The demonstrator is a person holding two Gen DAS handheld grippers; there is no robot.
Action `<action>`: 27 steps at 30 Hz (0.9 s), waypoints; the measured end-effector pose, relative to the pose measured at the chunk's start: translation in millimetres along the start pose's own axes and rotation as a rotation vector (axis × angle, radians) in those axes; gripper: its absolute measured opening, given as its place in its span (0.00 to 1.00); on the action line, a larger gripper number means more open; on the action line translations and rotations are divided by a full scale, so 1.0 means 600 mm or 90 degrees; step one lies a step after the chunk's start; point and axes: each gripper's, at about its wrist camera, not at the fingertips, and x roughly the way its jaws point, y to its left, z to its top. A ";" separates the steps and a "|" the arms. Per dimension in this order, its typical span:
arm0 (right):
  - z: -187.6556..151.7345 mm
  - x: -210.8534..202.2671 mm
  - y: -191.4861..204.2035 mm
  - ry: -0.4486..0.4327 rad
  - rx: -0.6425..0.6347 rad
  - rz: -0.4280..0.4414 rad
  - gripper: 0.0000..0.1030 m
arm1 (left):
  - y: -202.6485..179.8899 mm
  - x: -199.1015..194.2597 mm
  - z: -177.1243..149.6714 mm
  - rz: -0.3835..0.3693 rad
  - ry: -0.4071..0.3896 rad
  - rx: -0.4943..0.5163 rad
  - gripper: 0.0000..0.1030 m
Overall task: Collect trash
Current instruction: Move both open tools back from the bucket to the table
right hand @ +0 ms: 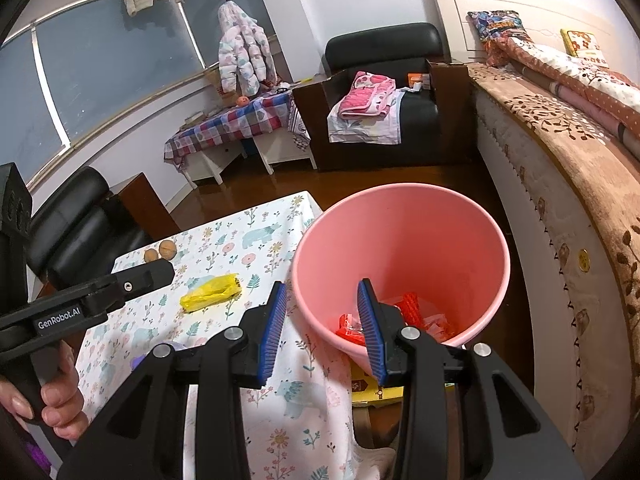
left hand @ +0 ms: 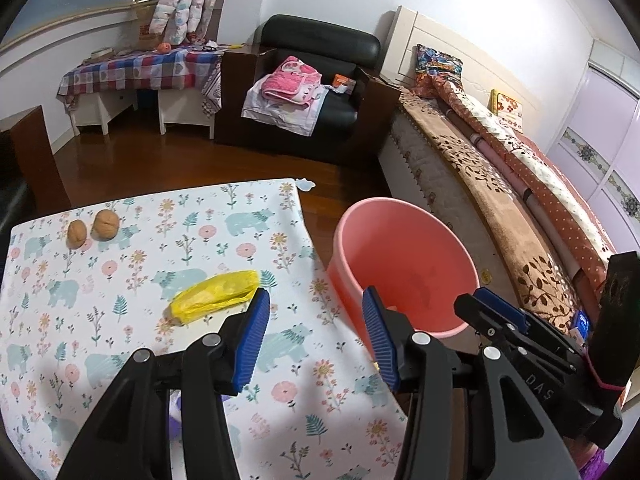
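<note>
A crumpled yellow plastic bag (left hand: 216, 295) (right hand: 211, 293) lies on the floral tablecloth (left hand: 120, 320). Two brown walnuts (left hand: 94, 227) (right hand: 162, 252) sit near the table's far left edge. A pink bin (left hand: 404, 264) (right hand: 400, 248) stands on the floor at the table's right edge, with red wrappers (right hand: 404, 316) at its bottom. My left gripper (left hand: 316, 324) is open and empty, its left pad close to the yellow bag's right end. My right gripper (right hand: 322, 328) is open and empty, hovering over the bin's near rim. The right gripper's body (left hand: 532, 344) shows in the left wrist view.
A bed (left hand: 500, 168) runs along the right. A black armchair (left hand: 320, 80) with pink cloth stands at the back, beside a checked-cloth side table (left hand: 136, 70). Another dark chair (right hand: 84, 224) is left of the table. A hand (right hand: 52, 404) holds the left gripper's handle.
</note>
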 end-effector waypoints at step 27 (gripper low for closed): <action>-0.025 0.028 0.058 0.042 -0.042 0.020 0.37 | 0.141 -0.037 -0.075 0.081 0.030 -0.050 0.50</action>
